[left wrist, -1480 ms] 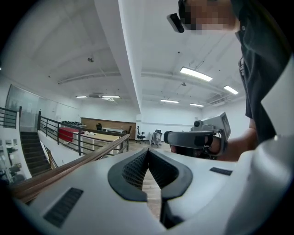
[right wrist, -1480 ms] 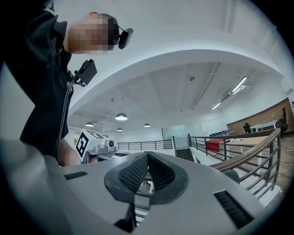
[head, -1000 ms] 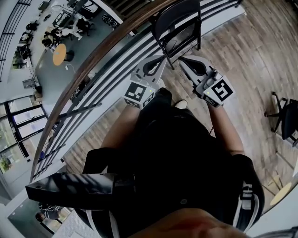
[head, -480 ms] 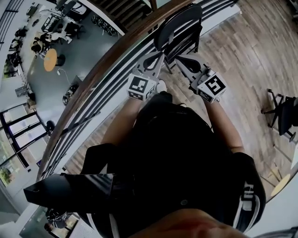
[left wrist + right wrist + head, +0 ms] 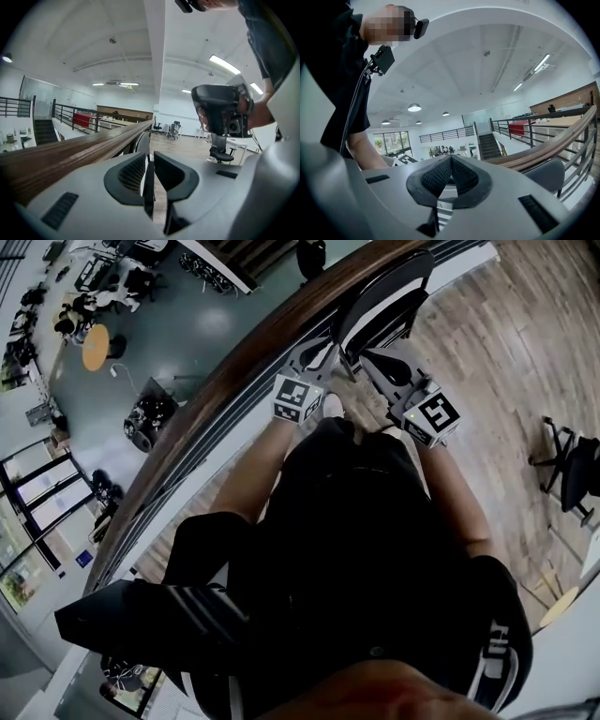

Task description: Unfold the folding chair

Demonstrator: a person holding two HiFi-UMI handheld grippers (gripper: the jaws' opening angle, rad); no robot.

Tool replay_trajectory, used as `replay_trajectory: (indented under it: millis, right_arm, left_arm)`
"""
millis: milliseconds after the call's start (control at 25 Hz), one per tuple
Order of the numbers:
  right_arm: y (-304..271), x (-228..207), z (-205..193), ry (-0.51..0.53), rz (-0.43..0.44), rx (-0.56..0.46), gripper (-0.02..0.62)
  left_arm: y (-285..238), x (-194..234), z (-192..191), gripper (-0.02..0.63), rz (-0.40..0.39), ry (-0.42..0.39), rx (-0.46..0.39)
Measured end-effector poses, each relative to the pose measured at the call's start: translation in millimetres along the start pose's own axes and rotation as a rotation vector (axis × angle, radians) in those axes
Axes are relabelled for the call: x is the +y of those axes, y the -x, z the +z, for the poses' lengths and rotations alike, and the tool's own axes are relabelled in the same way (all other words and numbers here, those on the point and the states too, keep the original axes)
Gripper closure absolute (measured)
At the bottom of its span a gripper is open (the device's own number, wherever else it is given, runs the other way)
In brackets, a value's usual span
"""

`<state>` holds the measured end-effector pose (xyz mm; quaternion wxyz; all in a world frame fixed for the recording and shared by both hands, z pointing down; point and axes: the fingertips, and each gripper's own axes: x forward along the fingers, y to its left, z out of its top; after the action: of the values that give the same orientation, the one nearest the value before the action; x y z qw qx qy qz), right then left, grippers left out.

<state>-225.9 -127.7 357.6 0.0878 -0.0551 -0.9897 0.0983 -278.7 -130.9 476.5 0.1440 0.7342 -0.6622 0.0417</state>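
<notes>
While the folding chair stands upright against the railing, directly ahead of both tools, the left gripper is opening its jaws on nothing and the right gripper is pressed together, empty; both lie about equally near; no legible writing

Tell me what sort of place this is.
Probably an office mezzanine: a wood-topped railing overlooks a lower floor with a round table, and an office chair stands on the plank floor.
</notes>
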Motion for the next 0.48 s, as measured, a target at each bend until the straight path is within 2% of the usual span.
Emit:
replay_trajectory:
  millis: [80, 200, 480]
  right_arm:
    - [-6.3, -3.2, -4.7, -0.006, 0.004, 0.02, 0.588]
    - [-11.7, -4.9, -10.3, -0.013, 0.024, -0.004, 0.588]
    - [-13.7, -11.9, -27.2, -0.065, -0.007, 0.038, 0.588]
  left_arm:
    - [-8.6, 9.4, -11.8, 0.543, 0.014, 0.007, 0.013]
    - [-21.3, 19.4, -27.6, 0.526, 0.034, 0.024, 0.036]
    - [-46.0, 42.1, -62.0, 0.431, 0.051, 0.045, 0.101]
